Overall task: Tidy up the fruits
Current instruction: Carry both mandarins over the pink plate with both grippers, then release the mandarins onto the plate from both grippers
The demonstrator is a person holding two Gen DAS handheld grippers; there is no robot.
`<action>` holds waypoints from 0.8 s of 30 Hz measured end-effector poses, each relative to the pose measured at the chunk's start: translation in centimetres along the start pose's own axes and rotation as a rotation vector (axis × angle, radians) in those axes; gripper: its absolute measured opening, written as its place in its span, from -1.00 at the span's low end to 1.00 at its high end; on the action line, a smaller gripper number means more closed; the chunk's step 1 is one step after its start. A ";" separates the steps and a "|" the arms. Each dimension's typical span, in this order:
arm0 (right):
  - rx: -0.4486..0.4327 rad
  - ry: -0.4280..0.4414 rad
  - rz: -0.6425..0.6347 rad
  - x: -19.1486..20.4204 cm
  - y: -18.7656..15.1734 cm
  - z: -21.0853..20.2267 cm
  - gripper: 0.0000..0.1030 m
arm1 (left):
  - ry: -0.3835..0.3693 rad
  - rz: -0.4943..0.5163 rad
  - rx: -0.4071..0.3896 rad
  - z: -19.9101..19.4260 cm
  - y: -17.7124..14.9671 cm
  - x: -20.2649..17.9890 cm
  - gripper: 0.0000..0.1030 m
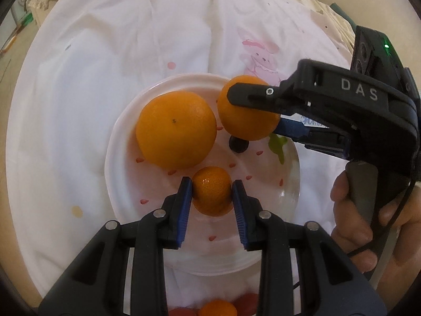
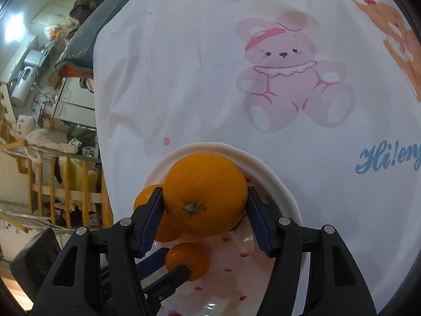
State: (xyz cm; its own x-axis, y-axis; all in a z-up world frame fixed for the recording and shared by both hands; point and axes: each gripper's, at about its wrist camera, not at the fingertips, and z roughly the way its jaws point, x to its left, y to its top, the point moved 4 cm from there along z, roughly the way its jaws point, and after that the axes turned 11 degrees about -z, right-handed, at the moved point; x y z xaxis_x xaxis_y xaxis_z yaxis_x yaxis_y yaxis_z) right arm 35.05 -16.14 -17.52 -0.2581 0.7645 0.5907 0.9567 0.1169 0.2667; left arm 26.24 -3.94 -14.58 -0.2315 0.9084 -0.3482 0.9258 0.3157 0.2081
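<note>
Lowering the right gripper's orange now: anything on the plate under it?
Possibly. A small dark thing, which I cannot identify, shows directly beneath the orange held by the right gripper. The large orange lies close beside it on the plate.

three oranges (image 1: 175, 129) on white plate (image 1: 118, 142)

Orange fruits (image 1: 175, 129) on white plate (image 1: 123, 137) (red specks), pink-bear white cloth (image 2: 294, 79).
</note>
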 end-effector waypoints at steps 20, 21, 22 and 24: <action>-0.136 -0.101 0.078 -2.1 -4.7 -11.5 0.69 | -0.010 0.019 -0.030 0.0 -0.1 -1.6 -0.47; -0.145 -0.104 0.085 -2.3 -5.4 -12.1 0.69 | -0.003 0.020 -0.041 0.1 0.0 -1.8 -0.47; -0.150 -0.109 0.112 -2.9 -6.6 -12.9 0.69 | 0.004 0.016 -0.048 0.3 0.2 -1.8 -0.47; -0.163 -0.082 0.144 -3.3 -7.7 -13.6 0.69 | 0.015 -0.009 -0.070 0.4 0.6 -1.8 -0.47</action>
State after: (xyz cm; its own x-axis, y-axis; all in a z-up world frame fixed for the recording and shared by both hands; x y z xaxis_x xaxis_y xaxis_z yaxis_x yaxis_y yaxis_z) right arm 26.71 -28.16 -11.15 -0.1027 0.8158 0.5691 0.9467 -0.0954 0.3075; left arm 27.36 -5.48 -14.21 -0.2450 0.9093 -0.3364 0.9004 0.3421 0.2688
